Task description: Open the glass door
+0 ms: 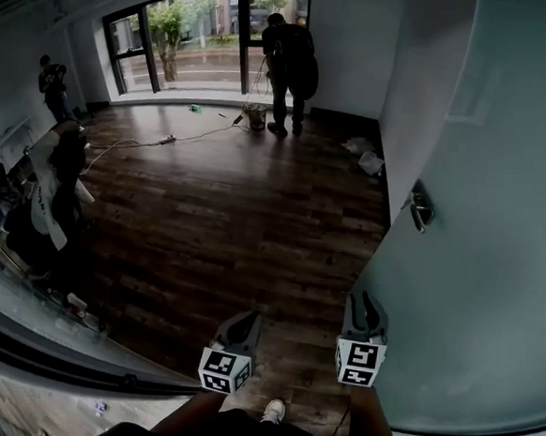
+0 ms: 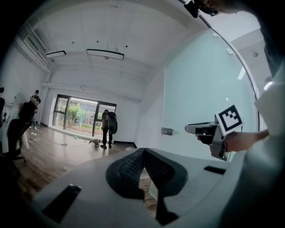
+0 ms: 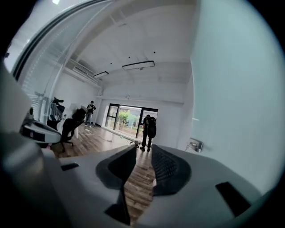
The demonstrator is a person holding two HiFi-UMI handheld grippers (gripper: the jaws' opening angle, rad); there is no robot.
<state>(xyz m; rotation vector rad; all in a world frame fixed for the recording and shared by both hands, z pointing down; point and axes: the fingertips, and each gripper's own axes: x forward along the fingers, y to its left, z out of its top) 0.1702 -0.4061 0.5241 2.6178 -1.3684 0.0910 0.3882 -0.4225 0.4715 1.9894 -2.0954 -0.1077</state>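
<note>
My right claw (image 1: pixel 365 304) hangs slightly open and empty, the glass door (image 1: pixel 497 239) and its handle (image 1: pixel 421 208) ahead to its right, while my left claw (image 1: pixel 243 324) is closed on nothing.

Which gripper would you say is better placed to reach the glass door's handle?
Right. The right gripper hovers beside the glass door, nearer the handle, jaws apart and empty; the left gripper is farther away.

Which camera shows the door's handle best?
The head view: the handle stands out largest there, clear against the frosted door. Both gripper views show it too, but small and distant.
</note>
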